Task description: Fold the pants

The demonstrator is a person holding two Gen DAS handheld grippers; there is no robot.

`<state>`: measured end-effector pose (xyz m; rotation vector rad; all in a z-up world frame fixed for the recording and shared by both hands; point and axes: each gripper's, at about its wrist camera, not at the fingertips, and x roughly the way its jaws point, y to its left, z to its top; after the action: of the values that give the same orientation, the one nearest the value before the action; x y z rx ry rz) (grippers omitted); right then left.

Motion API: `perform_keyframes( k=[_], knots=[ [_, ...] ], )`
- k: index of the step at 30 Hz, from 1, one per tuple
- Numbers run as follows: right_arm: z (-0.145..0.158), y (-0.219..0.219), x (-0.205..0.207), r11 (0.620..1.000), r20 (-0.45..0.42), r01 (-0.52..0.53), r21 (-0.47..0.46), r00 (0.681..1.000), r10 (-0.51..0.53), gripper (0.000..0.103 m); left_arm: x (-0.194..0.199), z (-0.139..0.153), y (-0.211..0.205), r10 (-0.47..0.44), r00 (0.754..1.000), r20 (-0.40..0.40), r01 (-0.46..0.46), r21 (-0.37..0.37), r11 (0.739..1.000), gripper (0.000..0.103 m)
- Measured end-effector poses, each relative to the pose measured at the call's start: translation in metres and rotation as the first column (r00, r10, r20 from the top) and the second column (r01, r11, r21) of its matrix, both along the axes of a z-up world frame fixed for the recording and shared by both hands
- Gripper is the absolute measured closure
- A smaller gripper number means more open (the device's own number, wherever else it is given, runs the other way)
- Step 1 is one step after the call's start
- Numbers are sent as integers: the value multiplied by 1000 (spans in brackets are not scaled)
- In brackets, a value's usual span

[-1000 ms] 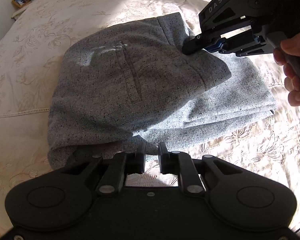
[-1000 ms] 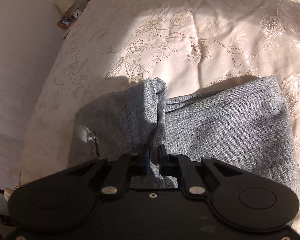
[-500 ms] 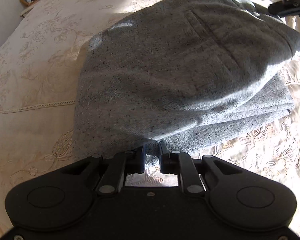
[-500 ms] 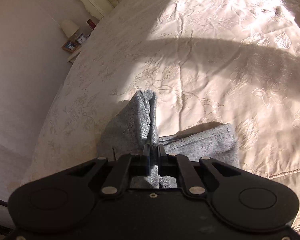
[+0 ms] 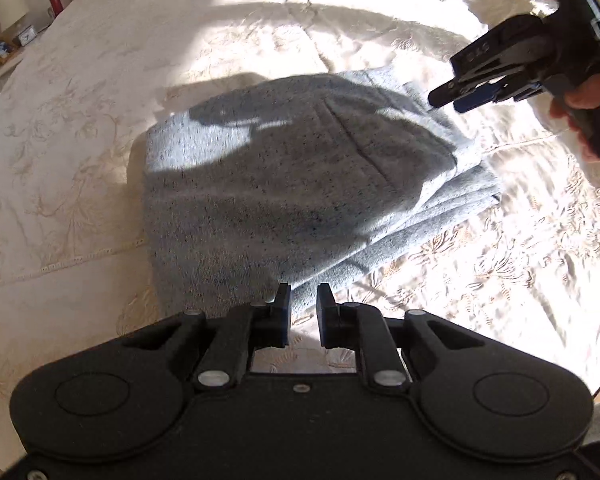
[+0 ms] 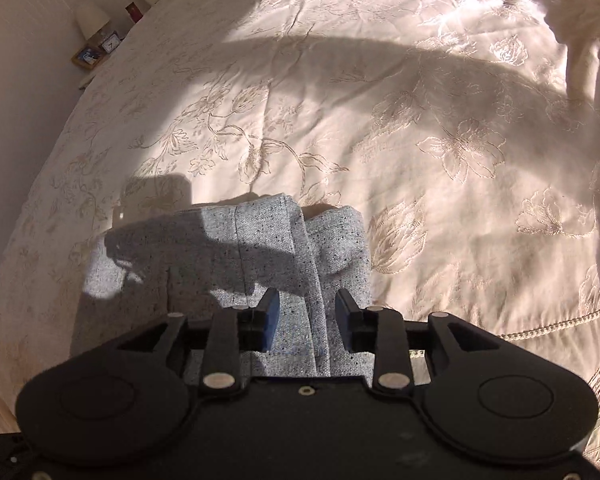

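Pants (image 5: 300, 184) folded into a gray stack on the bed (image 5: 80, 120), nearer its foot edge than the pillows. We see the left claw (image 5: 303, 304) open at the stack's near edge, the right claw (image 6: 306, 312) open over its far corner. Snagging cloth on withdrawal would probably undo the fold.

pants (image 6: 260, 256) near part hidden behind right hand-held gripper (image 6: 306, 308) body; bedside clock (image 5: 27, 34) face too small.

The right gripper (image 6: 306, 312) hangs with fingers parted over the folded grey pants (image 6: 268, 236), which lie on the cream flowered bedspread (image 6: 420, 120).
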<state>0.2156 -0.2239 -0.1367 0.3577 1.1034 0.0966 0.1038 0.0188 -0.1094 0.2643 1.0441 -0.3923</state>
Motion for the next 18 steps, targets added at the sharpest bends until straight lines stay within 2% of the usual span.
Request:
perform_keyframes(
  k=[3, 5, 7, 10, 12, 14, 16, 18],
  knots=[
    [-6, 4, 1, 1000, 0, -7, -16, 1000, 7, 66, 11, 24, 4, 11, 998, 58, -10, -15, 1000, 80],
    [-9, 7, 4, 999, 20, -16, -51, 1000, 17, 66, 26, 29, 7, 60, 995, 77, -59, -17, 998, 80],
    [-13, 9, 8, 994, 31, -23, -105, 999, 27, 64, 44, 29, 17, 149, 987, 65, -147, -33, 989, 80],
    [-15, 8, 14, 994, 19, -13, -113, 1000, 15, 64, 79, 18, 34, 279, 960, 4, -278, -66, 958, 80],
    [-7, 11, 15, 995, 54, 8, -104, 999, -3, 63, 96, 11, 40, 331, 944, -10, -331, -81, 940, 80],
    [6, 22, 19, 997, 113, -2, -81, 994, 11, 62, 111, -1, 41, 384, 923, -12, -384, -52, 922, 80],
    [13, 37, 28, 999, 148, -41, -36, 988, 46, 61, 121, -17, 40, 405, 914, -29, -406, -30, 913, 80],
    [13, 54, 38, 995, 152, -92, -28, 984, 95, 62, 128, -32, 35, 396, 917, -55, -397, -4, 918, 80]
  ],
)
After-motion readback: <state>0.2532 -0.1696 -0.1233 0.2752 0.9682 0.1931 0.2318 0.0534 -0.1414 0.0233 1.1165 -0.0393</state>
